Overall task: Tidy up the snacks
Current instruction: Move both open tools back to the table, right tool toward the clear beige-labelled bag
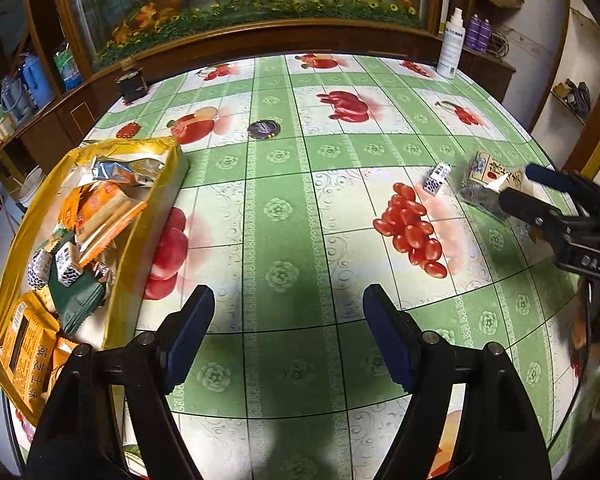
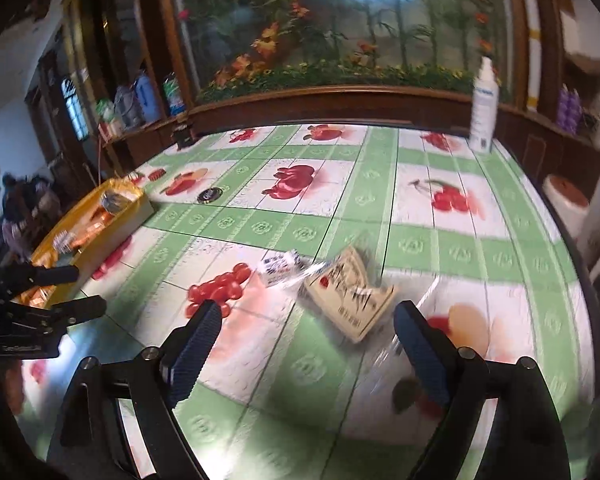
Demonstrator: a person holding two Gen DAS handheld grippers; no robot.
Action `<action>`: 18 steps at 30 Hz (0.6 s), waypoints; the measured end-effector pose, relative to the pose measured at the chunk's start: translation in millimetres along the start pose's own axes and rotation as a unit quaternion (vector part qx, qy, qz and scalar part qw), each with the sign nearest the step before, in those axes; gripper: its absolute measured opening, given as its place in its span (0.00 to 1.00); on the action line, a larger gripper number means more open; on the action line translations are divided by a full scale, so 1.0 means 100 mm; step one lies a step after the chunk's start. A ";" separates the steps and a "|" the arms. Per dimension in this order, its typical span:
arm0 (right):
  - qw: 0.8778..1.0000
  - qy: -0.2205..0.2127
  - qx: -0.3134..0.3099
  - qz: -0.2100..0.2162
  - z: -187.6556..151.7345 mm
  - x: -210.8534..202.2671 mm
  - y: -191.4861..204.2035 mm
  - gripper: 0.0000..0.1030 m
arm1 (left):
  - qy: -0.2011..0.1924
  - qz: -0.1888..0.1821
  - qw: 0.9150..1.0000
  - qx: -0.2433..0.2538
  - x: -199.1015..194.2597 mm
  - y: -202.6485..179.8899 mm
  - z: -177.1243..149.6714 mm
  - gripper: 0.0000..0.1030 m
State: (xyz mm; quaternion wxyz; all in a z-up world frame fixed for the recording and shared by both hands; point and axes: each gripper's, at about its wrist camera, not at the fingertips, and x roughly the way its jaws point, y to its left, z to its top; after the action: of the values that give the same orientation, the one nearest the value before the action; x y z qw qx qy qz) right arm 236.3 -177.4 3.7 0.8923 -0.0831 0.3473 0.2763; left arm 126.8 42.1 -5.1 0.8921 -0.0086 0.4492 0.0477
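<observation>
The right gripper (image 2: 304, 340) stands wide open and empty, the beige snack packet (image 2: 350, 300) lying just ahead between its fingers, a small blue-and-white candy (image 2: 278, 266) just beyond to its left. The packet's crinkly clear wrapper could slip or skid if pinched by an edge. The left gripper (image 1: 288, 332), also open and empty, hovers over bare tablecloth (image 1: 300, 220), the yellow box (image 1: 156, 216) of snacks to its left.

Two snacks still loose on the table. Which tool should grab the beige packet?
Right. The right tool is open with the beige packet just ahead of its fingers. The left tool is open over bare tablecloth beside the yellow box.
</observation>
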 end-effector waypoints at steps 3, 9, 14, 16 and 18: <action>0.998 0.020 -0.056 -0.011 0.07 0.14 0.05 0.91 | 0.010 0.001 1.000 0.005 0.06 -0.03 0.01 0.74; 0.990 0.068 -0.121 -0.031 0.07 0.45 0.06 0.96 | 0.017 -0.005 1.000 0.009 0.12 -0.12 0.03 0.74; 0.991 0.111 -0.066 0.022 0.01 0.61 -0.12 0.82 | 0.021 -0.007 1.000 0.018 0.17 -0.21 0.04 0.74; 0.993 0.105 -0.039 0.038 -0.02 0.53 -0.16 0.72 | 0.023 -0.010 0.999 0.023 0.20 -0.26 0.05 0.74; 0.993 0.103 0.004 0.048 -0.06 0.43 -0.23 0.55 | 0.023 -0.013 0.999 0.024 0.24 -0.31 0.08 0.74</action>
State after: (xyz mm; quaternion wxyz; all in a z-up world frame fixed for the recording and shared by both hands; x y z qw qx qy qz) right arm 271.8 -180.0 -30.0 0.8377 -0.0912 0.4423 0.3071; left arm 150.3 13.9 -20.0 0.8819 0.0061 0.4708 0.0245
